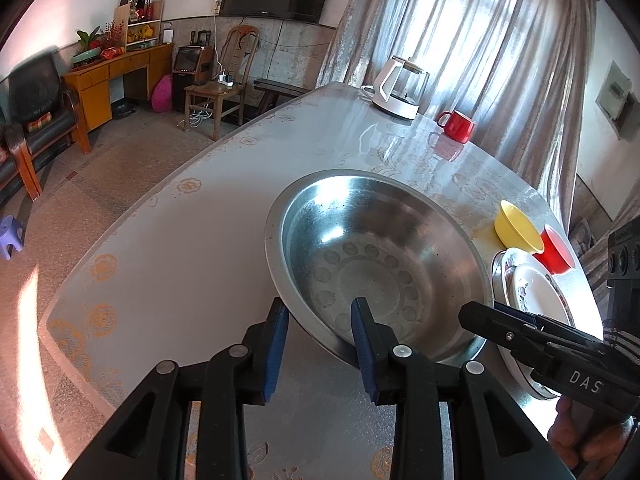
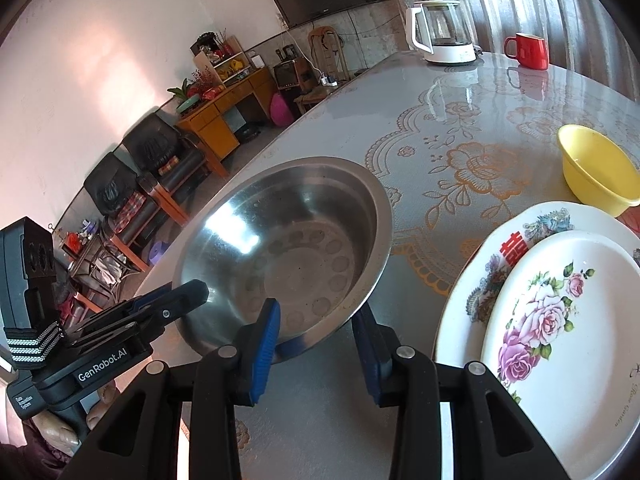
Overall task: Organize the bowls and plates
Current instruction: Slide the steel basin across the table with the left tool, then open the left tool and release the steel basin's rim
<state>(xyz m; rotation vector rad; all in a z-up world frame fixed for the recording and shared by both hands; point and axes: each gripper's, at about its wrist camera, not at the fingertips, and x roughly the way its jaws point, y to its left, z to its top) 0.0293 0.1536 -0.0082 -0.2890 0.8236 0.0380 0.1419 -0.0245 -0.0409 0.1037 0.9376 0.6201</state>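
Steel basin [image 1: 376, 256]: on the table [image 1: 192, 248], centre of the left wrist view, near rim straddled by both grippers.
Left gripper [image 1: 320, 344]: jaws spread, one blue pad either side of the rim at 6 o'clock; contact unclear.
Right gripper [image 2: 316, 344]: jaws likewise apart across the rim; pressing or not, cannot tell.
Floral plates [image 2: 560, 320]: stacked at 4 o'clock in the right wrist view.
Yellow bowl [image 2: 596, 168]: 2 o'clock, beyond the plates.
Red mug [image 2: 528, 52]: far edge, beside the kettle [image 2: 440, 32].

Two plates [image 2: 560, 320], three bowls [image 2: 288, 248], one mug [image 2: 528, 52], one kettle [image 2: 440, 32].
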